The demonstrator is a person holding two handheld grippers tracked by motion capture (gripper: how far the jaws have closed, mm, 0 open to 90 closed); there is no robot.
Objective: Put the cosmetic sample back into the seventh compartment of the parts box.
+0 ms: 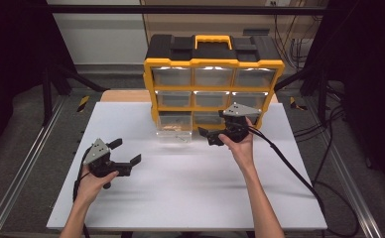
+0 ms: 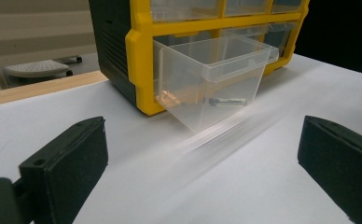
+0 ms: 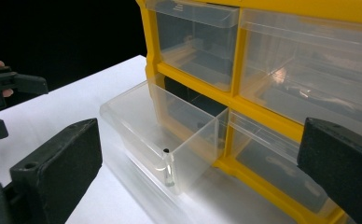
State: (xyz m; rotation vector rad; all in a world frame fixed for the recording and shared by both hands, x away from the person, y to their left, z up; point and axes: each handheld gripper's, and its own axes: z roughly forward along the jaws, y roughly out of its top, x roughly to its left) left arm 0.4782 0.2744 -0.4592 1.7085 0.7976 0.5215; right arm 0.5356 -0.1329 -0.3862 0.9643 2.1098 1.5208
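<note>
The clear drawer (image 1: pixel 174 133) at the bottom left of the yellow organizer (image 1: pixel 213 84) stands pulled well out, its front lip resting toward the white table (image 1: pixel 190 188); a few small parts lie on its floor, one a dark short piece (image 2: pixel 226 101). The right gripper (image 1: pixel 209 135) sits just beside the drawer's right front corner, its jaws spread wide with nothing between them, so the drawer is released. In the right gripper view the drawer's near corner (image 3: pixel 167 163) lies between and ahead of the two fingers (image 3: pixel 58 163), not touched by either. The left gripper (image 1: pixel 128 159) rests well short of the drawer, jaws also wide and empty; the drawer lies ahead of and between its fingers (image 2: pixel 67 163).

The step in hand looks like getting into the opened drawer; to do it well, bring one finger over the rim from above rather than nudging the thin wall; keep the drawer from sliding fully out, since it seems to tilt; steady its front with the left gripper if needed.
</note>
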